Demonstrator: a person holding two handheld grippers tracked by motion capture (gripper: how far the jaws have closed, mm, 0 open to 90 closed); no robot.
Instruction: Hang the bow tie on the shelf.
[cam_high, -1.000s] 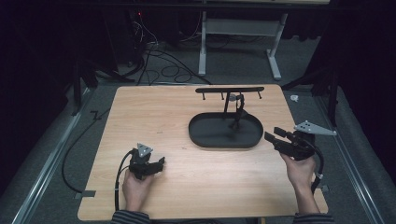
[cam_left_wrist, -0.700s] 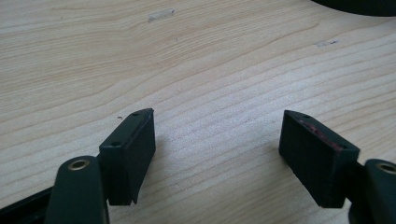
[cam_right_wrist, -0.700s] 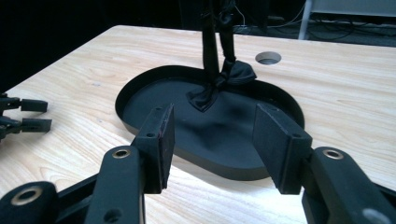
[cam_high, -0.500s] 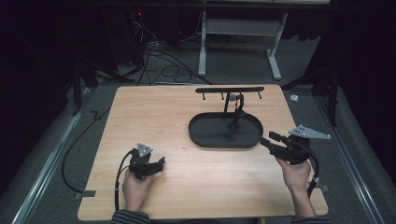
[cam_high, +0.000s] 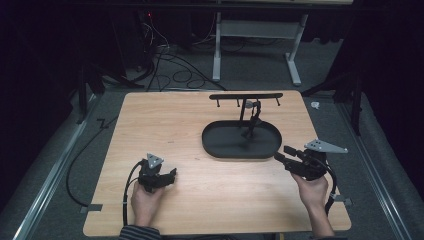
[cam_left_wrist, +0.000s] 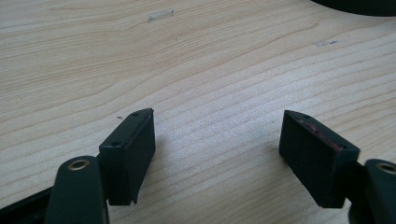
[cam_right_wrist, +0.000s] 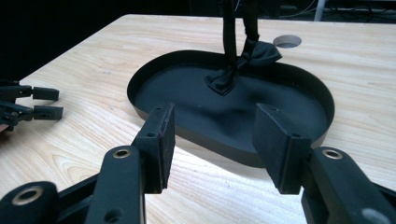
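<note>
At near left, the left gripper is rested on the table with jaws spread and empty, while the right gripper, likewise released, is aimed at the black tray at centre-right, apparently for an approach.

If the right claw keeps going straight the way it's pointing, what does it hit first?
Most likely the near rim of the black oval tray, which lies right ahead of the open right claw. Past that rim stands the post with a black strap tied on it.
</note>
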